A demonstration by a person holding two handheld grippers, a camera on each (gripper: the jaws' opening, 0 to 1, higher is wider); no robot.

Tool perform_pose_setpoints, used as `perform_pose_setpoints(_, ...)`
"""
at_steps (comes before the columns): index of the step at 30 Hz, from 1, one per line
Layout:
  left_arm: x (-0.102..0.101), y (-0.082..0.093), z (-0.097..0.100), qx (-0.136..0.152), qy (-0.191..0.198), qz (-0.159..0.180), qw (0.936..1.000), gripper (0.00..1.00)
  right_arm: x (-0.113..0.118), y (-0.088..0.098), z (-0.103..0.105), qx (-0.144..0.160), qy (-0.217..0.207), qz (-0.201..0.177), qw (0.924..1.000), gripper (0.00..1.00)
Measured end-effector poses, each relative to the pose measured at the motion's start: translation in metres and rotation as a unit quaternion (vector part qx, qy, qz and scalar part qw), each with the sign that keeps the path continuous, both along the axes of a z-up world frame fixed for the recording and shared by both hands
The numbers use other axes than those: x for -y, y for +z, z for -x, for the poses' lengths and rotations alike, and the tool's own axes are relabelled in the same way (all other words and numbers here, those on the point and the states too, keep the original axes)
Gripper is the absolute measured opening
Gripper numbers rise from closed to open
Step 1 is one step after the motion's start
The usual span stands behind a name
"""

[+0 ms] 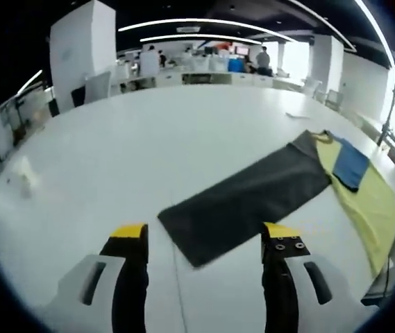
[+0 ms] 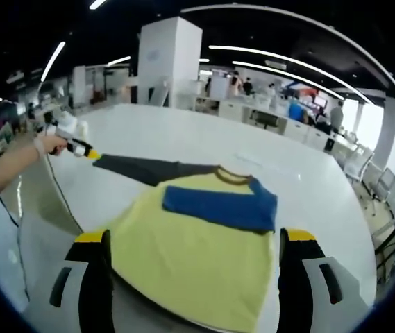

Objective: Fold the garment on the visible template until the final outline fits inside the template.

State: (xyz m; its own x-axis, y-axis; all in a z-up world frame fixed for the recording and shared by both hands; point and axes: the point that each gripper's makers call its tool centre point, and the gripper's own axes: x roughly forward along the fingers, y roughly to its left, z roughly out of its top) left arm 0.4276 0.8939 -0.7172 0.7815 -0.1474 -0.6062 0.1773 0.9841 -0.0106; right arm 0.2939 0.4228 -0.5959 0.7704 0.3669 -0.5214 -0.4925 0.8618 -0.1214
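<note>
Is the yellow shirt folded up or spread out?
Partly folded: the yellow shirt lies flat, its blue sleeve turned across the chest.

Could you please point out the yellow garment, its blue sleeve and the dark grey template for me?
yellow garment (image 2: 190,267): right gripper view, middle of its body.
blue sleeve (image 2: 221,205): right gripper view, centre of the fold.
dark grey template (image 1: 249,194): left gripper view, its middle.

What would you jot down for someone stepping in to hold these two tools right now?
Left gripper: open, empty, hovering over the near end of the dark gray mat on the white table.
Right gripper: open, empty, above the yellow shirt.
The shirt lies spread flat, its collar end lapping onto one end of the mat, with a blue sleeve already folded across its upper part.
Done: that one sleeve fold, it seems.
Left: the remaining folds, until the shirt's outline fits the mat, which looks like the template.
</note>
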Motion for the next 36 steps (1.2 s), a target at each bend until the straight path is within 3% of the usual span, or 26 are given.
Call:
perform_pose_setpoints(14,-0.013,-0.019,-0.011,-0.018,0.016,-0.02,0.9995,0.55,-0.002,-0.001,-0.005,0.002,-0.003,0.005,1.0,1.0)
perform_pose_setpoints(18,-0.021,-0.023,-0.016,-0.018,0.033,-0.023,0.999,0.48,0.0,-0.001,-0.005,0.001,-0.005,0.005,1.0,1.0)
perform_pose_setpoints(22,-0.023,-0.028,-0.019,-0.022,0.036,-0.015,0.999,0.42,0.0,-0.003,-0.005,-0.001,-0.004,0.008,1.0,1.0)
perform_pose_setpoints(36,-0.028,-0.044,-0.013,-0.04,0.054,-0.004,0.9977,0.35,-0.001,-0.004,-0.002,-0.005,-0.007,0.008,0.9999,1.0)
